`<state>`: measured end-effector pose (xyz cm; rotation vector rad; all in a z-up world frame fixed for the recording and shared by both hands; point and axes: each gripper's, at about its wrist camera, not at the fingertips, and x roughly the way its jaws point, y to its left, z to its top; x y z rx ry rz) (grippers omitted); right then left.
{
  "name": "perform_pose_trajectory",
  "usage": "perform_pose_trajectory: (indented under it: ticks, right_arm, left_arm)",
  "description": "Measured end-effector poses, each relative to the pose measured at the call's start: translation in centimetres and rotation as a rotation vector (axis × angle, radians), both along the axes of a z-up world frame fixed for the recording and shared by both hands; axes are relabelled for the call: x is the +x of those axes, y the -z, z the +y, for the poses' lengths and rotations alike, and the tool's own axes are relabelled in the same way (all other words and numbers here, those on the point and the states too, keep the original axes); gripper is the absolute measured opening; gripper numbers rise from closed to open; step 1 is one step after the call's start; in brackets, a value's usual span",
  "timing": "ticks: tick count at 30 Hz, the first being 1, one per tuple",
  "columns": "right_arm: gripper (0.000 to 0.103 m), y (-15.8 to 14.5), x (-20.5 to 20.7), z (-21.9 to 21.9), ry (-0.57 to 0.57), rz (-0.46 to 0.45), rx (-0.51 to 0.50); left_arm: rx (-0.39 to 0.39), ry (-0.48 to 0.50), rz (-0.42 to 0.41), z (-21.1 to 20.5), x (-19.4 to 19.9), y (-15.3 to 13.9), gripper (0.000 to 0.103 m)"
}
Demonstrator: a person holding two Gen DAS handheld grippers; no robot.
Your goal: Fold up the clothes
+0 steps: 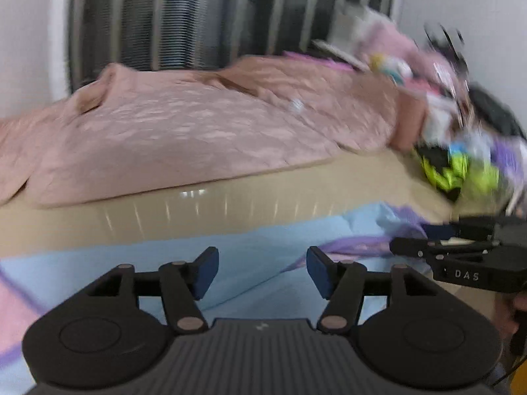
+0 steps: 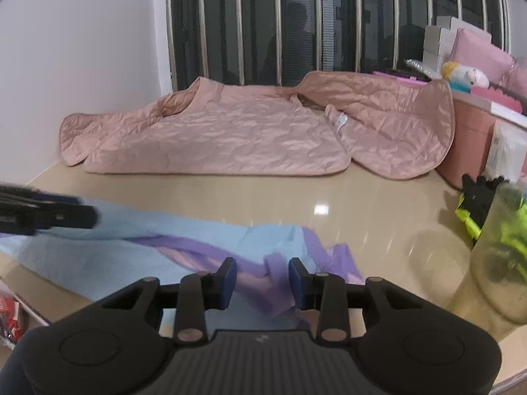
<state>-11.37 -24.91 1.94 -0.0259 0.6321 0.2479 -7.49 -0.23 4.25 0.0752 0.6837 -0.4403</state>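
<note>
A light blue garment [image 1: 250,250] with purple trim [image 2: 204,250] lies rumpled on the glossy beige table [image 2: 362,204]. My left gripper [image 1: 262,271] stands open just above the blue cloth, with nothing between its pads. In the right wrist view it enters from the left edge as a blurred dark shape [image 2: 89,214]. My right gripper [image 2: 263,283] is open over the garment's right end. A purple fold rises between its pads, which do not press on it. The left wrist view shows it at the right edge [image 1: 411,238].
A pink quilted blanket [image 2: 214,138] lies spread across the far side of the table, below a barred window [image 2: 296,26]. At the right are a pink bin [image 2: 467,144], a neon green and black clothes pile [image 1: 461,171] and a translucent container [image 2: 500,263].
</note>
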Motion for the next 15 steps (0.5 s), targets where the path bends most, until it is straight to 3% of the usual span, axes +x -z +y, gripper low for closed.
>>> perform_pose_trajectory:
  ticks: [4,8,9,15]
  right_arm:
    - [0.034,0.4,-0.1,-0.1,0.005,0.006,0.018]
    - [0.034,0.7,-0.1,-0.2,-0.002,0.010,0.019]
    - [0.034,0.8,-0.1,-0.2,-0.005,0.006,0.014]
    - [0.034,1.0,-0.1,-0.4,-0.008,0.000,0.021]
  left_arm:
    - [0.077,-0.002,0.061,-1.2,1.7,1.3,0.052]
    - [0.027,-0.037,0.100,0.1,2.2,1.7,0.011]
    - [0.004,-0.048,0.107,0.5,2.4,1.6,0.005]
    - [-0.009,-0.044,0.055,1.7,0.5,-0.7,0.003]
